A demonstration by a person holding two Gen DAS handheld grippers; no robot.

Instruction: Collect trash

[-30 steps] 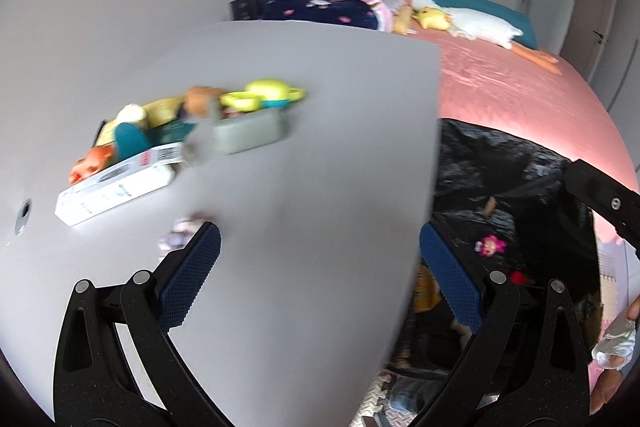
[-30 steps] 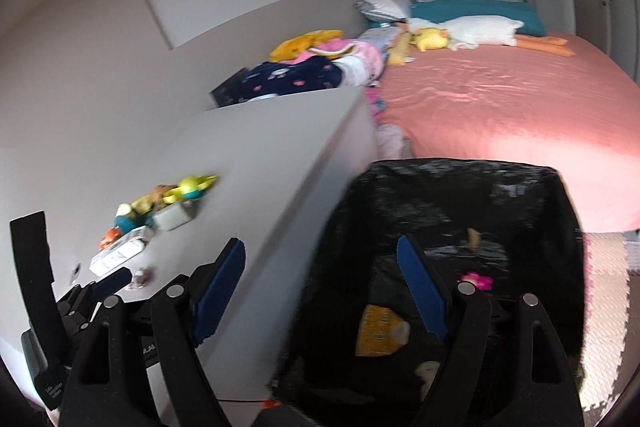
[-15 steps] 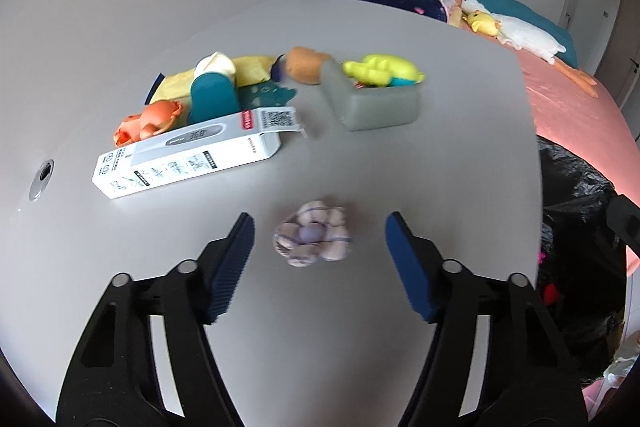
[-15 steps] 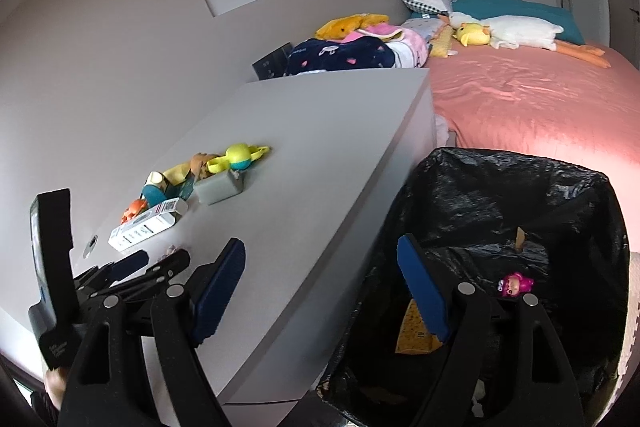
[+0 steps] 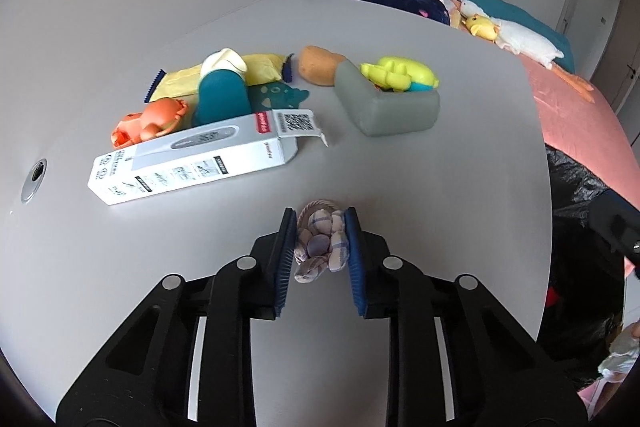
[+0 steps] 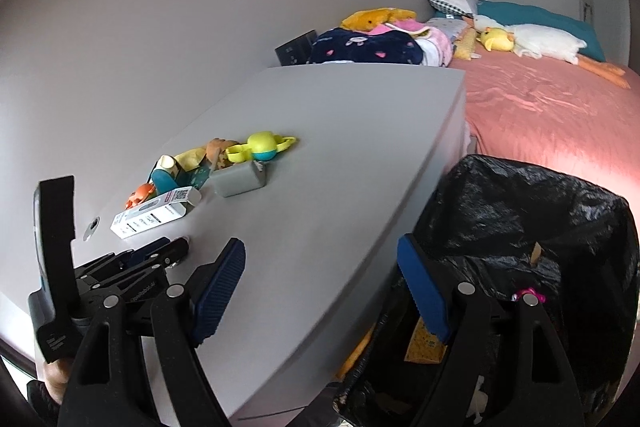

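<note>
We find the left gripper (image 5: 320, 247) clamped on a crumpled checked wad (image 5: 320, 245) on the grey table (image 5: 460, 207), the right gripper (image 6: 320, 291) parted beside the black-lined bin (image 6: 520, 211).

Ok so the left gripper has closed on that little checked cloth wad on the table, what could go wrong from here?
1. The left gripper pinches the soft cloth wad only between its pads; a loose flap hangs below, so it might slip out on the way.
2. The black trash bag stands off the table's right edge, so an early release could drop the wad on the floor.
3. The white box lies close by; a careless lift might nudge it.
</note>
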